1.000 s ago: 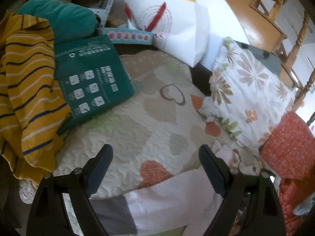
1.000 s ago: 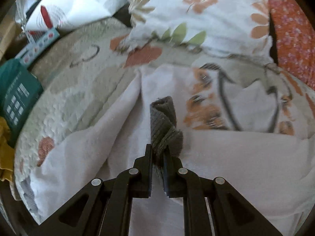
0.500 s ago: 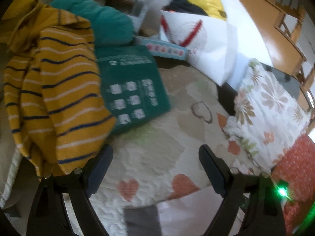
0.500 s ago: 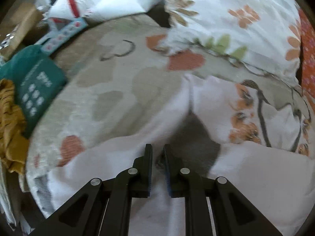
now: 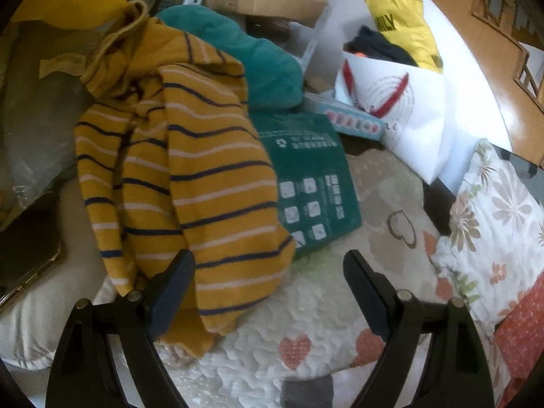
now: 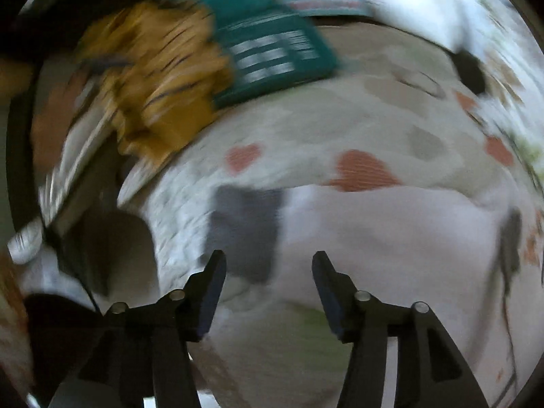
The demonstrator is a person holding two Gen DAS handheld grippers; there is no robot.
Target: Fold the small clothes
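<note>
right gripper (image 6: 268,268) has let go of the grey cuff (image 6: 244,231), jaws now open; left gripper (image 5: 268,272) open too. white garment (image 6: 374,238) lies flat on quilt (image 5: 306,306). soft, light, limp: probably pinch a hem edge.

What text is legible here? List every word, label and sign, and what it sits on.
"ILY": end of a black word on the yellow bag; the start is hidden.
Recycling symbol: top of the green packet.
White print lines and icon boxes on the green packet: too small to read.
Red emblem lettering on the white bag: unreadable.
</note>
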